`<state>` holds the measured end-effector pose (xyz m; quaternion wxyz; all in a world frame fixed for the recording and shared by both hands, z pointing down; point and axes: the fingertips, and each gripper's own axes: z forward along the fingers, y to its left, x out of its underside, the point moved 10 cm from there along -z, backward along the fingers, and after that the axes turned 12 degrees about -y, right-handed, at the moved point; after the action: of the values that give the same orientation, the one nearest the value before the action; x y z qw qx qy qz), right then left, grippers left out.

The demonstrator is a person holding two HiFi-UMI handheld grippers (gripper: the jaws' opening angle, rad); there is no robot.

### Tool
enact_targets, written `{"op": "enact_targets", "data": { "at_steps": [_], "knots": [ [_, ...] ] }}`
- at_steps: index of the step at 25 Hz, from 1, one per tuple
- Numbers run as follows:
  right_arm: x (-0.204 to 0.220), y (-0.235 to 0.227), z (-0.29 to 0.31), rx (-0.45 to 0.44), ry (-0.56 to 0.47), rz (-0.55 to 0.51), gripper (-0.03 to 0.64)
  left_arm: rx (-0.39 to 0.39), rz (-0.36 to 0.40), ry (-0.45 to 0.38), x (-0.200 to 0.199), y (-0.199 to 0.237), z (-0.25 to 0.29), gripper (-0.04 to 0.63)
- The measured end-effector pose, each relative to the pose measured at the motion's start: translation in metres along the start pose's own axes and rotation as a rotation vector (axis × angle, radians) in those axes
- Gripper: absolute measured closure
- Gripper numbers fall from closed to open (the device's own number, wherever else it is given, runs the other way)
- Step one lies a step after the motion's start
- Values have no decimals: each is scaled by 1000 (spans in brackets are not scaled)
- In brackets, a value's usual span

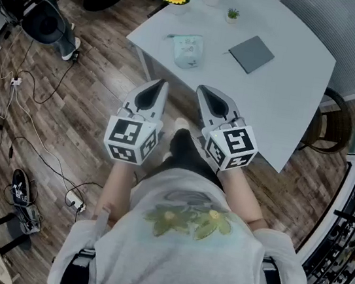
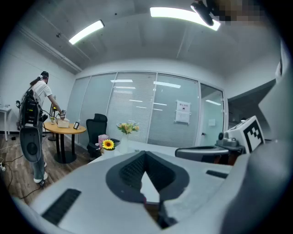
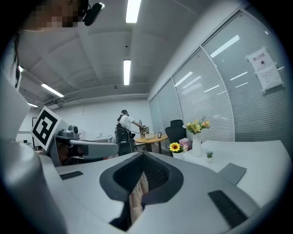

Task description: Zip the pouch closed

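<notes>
Left gripper and right gripper are held closed, empty. Pale mint fabric pouch, laid far-left on the white table, looks light and floppy; probably best pinched by its zipper pull.

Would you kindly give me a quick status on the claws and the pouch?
Left claw shut, empty. Right claw shut, empty. Pouch on table, untouched, beyond both. Nothing between.
</notes>
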<state>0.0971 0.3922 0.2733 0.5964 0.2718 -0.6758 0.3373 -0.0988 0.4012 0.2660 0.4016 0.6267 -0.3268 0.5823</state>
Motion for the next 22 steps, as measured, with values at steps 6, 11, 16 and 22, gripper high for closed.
{"op": "enact_targets", "data": {
  "at_steps": [6,11,16,22],
  "knots": [
    [0,-13,22,-18,-18,-22,599,-5,3,12,2,13,22,592],
    [-2,-24,39,-24,-14,-53,598,-16,27,23,1,24,39,591],
    [-6,-43,57,-19,-12,-49,596,-19,16,-20,-6,37,58,591],
    [-10,-68,78,-20,-3,-37,452,-20,66,-20,-13,53,79,532]
  ]
}}
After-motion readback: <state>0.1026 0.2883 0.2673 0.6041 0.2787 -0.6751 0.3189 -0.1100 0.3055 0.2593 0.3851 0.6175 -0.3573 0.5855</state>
